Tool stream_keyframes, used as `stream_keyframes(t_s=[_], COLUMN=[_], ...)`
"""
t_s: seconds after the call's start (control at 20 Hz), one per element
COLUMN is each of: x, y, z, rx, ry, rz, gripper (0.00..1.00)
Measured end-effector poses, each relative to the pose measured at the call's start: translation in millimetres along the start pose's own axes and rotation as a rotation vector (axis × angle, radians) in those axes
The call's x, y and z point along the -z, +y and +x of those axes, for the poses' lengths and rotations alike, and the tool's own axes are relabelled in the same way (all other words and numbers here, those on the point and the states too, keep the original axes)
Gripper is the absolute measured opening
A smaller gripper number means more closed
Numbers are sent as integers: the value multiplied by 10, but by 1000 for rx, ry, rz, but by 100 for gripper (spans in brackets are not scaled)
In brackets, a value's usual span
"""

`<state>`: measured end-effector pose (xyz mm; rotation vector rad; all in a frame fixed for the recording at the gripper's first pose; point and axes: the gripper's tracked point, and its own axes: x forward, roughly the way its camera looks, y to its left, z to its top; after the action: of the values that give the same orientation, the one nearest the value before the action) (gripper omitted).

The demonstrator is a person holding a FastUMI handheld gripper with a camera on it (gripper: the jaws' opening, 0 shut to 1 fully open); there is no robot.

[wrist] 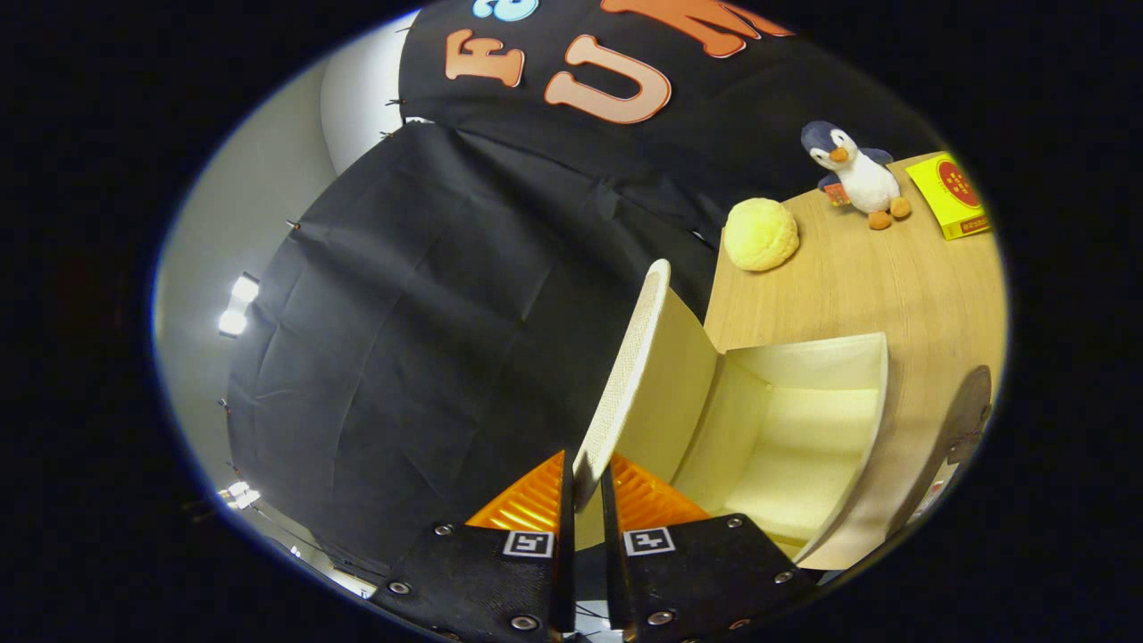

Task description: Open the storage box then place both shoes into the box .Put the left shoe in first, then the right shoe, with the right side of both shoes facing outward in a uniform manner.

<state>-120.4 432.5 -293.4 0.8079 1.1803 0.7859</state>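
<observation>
The gripper [585, 500] is clamped on the lid [629, 375] of the storage box [804, 429], both fingers pinching the lid's free edge right between them, and that lid is swung well up off the opening. Look at how it runs: the lid's long line stretches straight ahead from the jaws and away, edge-on to the camera, its woven outer face turned to one side and its pale inner face turned toward the box. The hinge end is the far end, beyond the fingers, where the lid meets the box wall. The box itself lies off to the side of the jaws on the lid's inner side, its mouth open and the cream interior bare, no shoe inside it yet. So the opening step looks close to done, and the whole task is early, I'd judge. What matters next is that hinge line: to let go cleanly the lid likely has to tip past upright, away from the box, or it may fall shut again. Beyond the box on the wooden table [857, 277] sit a yellow round plush [761, 234], a penguin toy [857, 174] and a yellow carton [951, 195], all well clear of the fingers.
</observation>
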Motion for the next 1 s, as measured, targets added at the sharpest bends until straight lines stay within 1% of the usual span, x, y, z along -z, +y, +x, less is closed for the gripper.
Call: stream_keyframes(t_s=[0.2, 0.35, 0.55, 0.7, 0.75, 0.8, 0.9, 1.0], x=[8, 34, 200, 299, 302, 323, 334, 306], y=[291, 444, 540, 443, 418, 421, 399, 325], z=[486, 882, 1438, 1773, 1838, 1884, 1883, 1773], rx=[19, 51, 119, 175, 193, 200, 214, 230], ry=[16, 26, 60, 87, 86, 87, 87, 79], rz=[-46, -96, -139, -165, -185, -204, -231, -262], gripper=[15, 16, 17, 18, 21, 37, 61, 73])
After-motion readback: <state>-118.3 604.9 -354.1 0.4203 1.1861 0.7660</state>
